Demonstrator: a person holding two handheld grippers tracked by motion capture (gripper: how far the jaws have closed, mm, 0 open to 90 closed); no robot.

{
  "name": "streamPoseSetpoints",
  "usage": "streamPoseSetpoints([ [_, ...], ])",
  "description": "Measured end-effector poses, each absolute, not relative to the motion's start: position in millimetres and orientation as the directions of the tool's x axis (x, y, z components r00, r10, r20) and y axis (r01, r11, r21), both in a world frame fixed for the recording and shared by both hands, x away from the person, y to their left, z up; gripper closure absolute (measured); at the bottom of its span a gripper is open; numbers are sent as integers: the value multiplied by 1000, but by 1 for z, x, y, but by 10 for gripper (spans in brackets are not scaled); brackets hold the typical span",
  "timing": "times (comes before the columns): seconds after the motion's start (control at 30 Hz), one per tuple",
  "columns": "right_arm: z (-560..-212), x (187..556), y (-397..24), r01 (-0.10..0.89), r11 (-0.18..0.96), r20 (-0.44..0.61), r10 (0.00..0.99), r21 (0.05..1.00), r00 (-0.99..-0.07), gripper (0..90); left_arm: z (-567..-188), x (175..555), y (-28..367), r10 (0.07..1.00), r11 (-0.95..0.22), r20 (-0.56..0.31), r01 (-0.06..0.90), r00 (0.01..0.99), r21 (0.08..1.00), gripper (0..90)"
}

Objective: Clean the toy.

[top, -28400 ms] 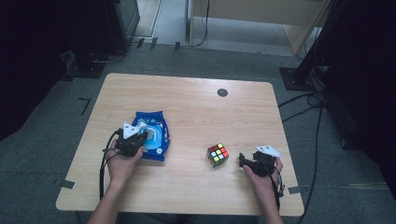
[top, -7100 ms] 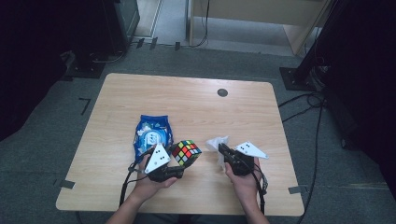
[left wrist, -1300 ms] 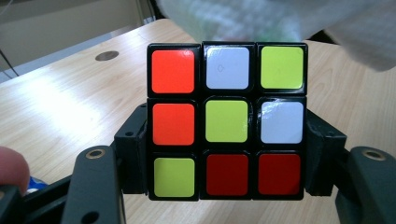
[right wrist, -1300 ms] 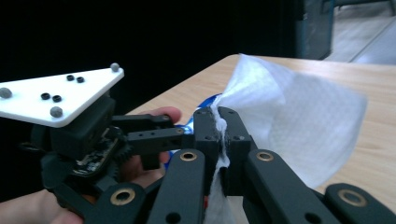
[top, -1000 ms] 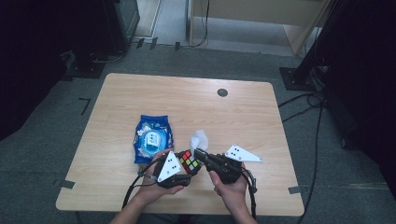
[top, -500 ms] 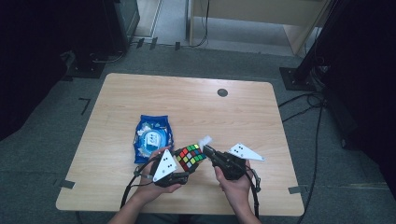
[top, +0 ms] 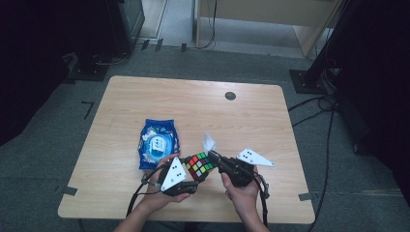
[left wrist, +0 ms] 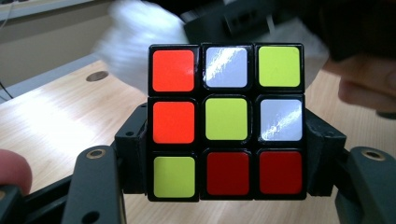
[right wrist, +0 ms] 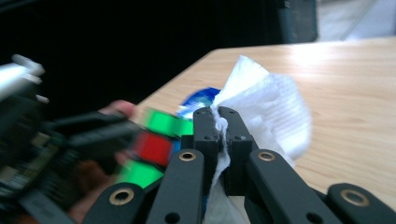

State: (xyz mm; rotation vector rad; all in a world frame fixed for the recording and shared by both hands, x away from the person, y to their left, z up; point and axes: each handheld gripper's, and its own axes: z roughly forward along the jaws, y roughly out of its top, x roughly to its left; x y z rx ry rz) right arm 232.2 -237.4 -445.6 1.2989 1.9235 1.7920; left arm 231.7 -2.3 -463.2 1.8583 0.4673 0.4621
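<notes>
A scrambled colour cube (top: 199, 165) (left wrist: 226, 122) is clamped between the jaws of my left gripper (top: 193, 170) (left wrist: 226, 154), held above the table near its front edge. In the left gripper view it faces me with red, white and yellow-green squares. My right gripper (top: 215, 157) (right wrist: 218, 122) is shut on a white wipe (top: 209, 142) (right wrist: 268, 112), which sticks out past the jaw tips. That gripper sits just right of the cube, its tip at the cube's far corner. In the right gripper view the cube (right wrist: 156, 147) is blurred at the left.
A blue wipe packet (top: 158, 143) with a white lid lies on the wooden table (top: 130, 106) just behind my left hand. A dark round grommet (top: 230, 95) sits near the far edge. Cables trail off the front edge.
The right gripper with the wipe has shifted slightly along the cube's far side. The left hand and the cube have stayed put.
</notes>
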Motion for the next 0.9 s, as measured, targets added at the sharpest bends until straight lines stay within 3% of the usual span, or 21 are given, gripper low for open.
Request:
streamPoseSetpoints([
  [0.13,-446,232,-238,456,-121,399,706,882,-585,878,-463,237,3,546,-297,66,119,835,947,340],
  [0.37,-429,220,-221,410,-107,382,625,906,-681,876,-468,229,-11,508,-341,91,102,857,935,340],
  [0.7,-445,232,-238,454,-126,404,697,882,-592,875,-461,235,1,543,-288,59,121,838,950,340],
  [0.9,-436,224,-229,435,-123,400,662,892,-634,872,-463,238,3,557,-285,41,145,830,948,340],
])
